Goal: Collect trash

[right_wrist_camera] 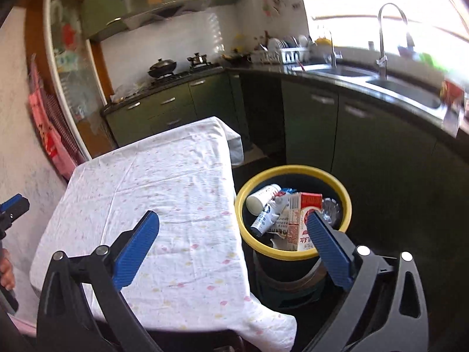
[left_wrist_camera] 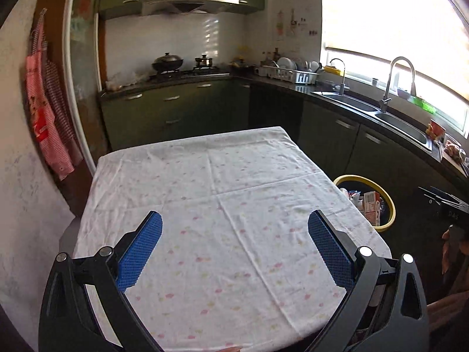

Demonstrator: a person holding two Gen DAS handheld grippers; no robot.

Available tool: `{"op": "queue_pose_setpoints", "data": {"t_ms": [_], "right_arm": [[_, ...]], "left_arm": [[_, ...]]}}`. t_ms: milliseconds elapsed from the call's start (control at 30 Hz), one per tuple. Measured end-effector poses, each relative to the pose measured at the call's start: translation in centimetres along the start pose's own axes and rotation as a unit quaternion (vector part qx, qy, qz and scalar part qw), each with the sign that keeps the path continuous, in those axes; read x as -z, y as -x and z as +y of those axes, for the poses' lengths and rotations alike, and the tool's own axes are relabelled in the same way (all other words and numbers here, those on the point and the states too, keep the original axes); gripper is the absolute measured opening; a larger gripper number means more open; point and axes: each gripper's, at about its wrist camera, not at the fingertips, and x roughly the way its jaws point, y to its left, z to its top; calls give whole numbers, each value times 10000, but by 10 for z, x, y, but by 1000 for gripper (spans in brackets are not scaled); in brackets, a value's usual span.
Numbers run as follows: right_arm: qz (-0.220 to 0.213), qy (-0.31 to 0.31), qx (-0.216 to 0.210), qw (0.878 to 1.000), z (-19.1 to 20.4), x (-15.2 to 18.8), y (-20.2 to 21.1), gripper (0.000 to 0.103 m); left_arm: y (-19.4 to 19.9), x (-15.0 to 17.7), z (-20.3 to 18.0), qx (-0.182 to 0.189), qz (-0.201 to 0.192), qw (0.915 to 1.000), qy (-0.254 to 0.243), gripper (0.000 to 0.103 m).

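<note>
Trash, a red-and-white carton [right_wrist_camera: 302, 223] and white bottles [right_wrist_camera: 262, 199], lies in the yellow-rimmed round bin [right_wrist_camera: 293, 173] just beside the white-clothed tabletop's [left_wrist_camera: 234, 176] right edge, while left gripper [left_wrist_camera: 234, 226] and right gripper [right_wrist_camera: 233, 226] fingers spread wide, holding nothing.

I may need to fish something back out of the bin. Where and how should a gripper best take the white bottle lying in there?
Probably by its body, from above. The white bottle lies tilted against the bin's far left wall, cap end towards the wall, the upper side of its body showing. A tube and carton crowd its right, so close the jaws across its width.
</note>
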Motion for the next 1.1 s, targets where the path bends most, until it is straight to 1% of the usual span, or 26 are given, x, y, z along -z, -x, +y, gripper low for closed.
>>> {"op": "queue_pose_setpoints", "data": {"t_ms": [100, 167, 300, 400, 700, 1100], "right_arm": [[-180, 280, 99, 9994, 16, 4, 21, 96], [-261, 361, 98, 9990, 21, 6, 33, 96], [-364, 524, 91, 9979, 30, 10, 48, 96], [-428, 650, 56, 9970, 36, 13, 55, 96], [-488, 651, -18, 9967, 38, 13, 58, 96], [-435, 679, -54, 9967, 40, 14, 54, 96]], "left_arm": [[29, 14, 22, -100, -121, 9996, 249, 98], [46, 18, 28, -168, -253, 9990, 332, 98], [76, 25, 32, -189, -479, 9980, 362, 98], [87, 27, 29, -222, -472, 9981, 334, 98], [102, 26, 20, -262, -546, 9978, 277, 98], [94, 27, 21, -218, -449, 9984, 271, 98]]}}
